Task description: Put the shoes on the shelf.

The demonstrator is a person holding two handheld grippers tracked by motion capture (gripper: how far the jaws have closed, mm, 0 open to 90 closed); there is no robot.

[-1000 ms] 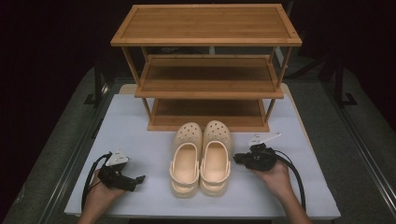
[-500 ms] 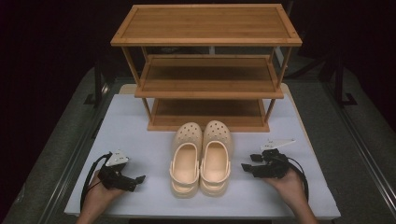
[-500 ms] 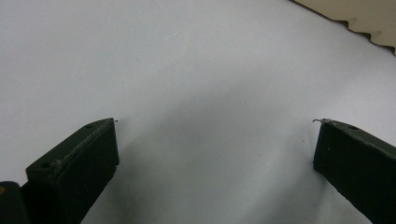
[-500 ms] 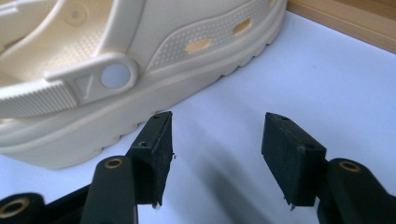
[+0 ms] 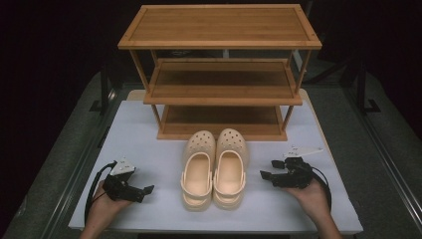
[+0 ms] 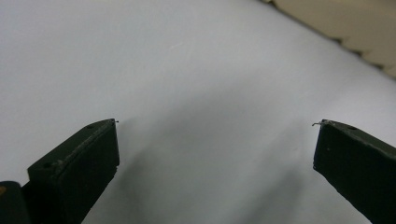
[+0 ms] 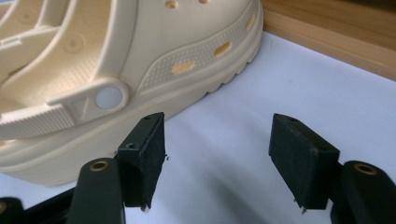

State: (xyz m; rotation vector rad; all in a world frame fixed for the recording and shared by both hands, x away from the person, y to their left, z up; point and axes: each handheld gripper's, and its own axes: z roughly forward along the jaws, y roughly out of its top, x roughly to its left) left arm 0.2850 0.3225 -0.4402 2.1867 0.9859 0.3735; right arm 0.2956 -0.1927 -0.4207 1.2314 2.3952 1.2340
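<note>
1. The pair of clogs (image 5: 214,169) sits side by side on the white table (image 5: 149,129), toes just in front of the bottom shelf of the wooden rack (image 5: 221,74).
2. The right gripper (image 5: 266,175) rests near the right clog (image 7: 140,60); its jaws have just been opening and nothing is between them (released, not touching the shoe).
3. The left gripper (image 5: 148,189) lies well apart from the left clog, jaws spread wide over bare table.
4. By my reading, the clogs have just been set down, or a pick-up is about to begin.
5. A next grasp would call for closing on a clog's side wall or heel strap.
</note>
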